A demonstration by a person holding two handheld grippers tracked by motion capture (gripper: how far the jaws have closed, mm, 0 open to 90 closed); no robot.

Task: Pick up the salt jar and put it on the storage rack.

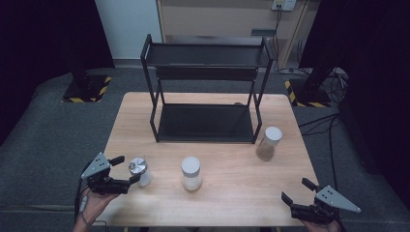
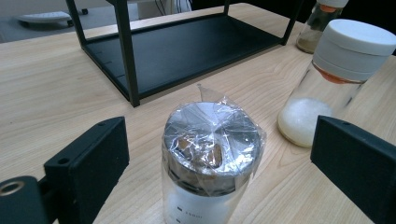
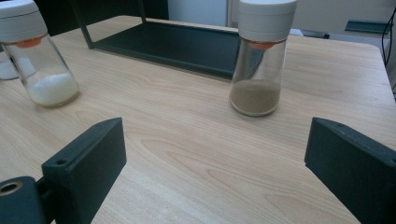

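Left gripper view: jaws spread wide, the foil-capped jar [image 2: 212, 154] sits between them, gaps on both sides, pads not touching it. Jar stands upright on the table [image 2: 42, 93], silver lid wrapped in clear film, white label low on the body. High view: left gripper [image 1: 126, 170] held roughly level over the near-left table corner, pointing toward the table's middle, hand [image 1: 92, 205] behind it coming in from the bottom edge, cable trailing back; the jar is just at the fingertips, one finger [image 1: 116, 160] on its far side, the other touching or nearly touching its near side, can't tell which from above. Beyond the jar, near but apart: salt shaker [image 2: 334, 79], white cap, white grains in the bottom. Farther off, the brown-powder shaker [image 1: 269, 143] stands just beside the front right leg of the black rack [image 1: 205, 89]. Right gripper [image 1: 297, 191] is over the near-right corner, jaws spread, nothing between them, aimed up-left toward the brown shaker, well apart from it. Rack shelves, lower and upper, both bare.
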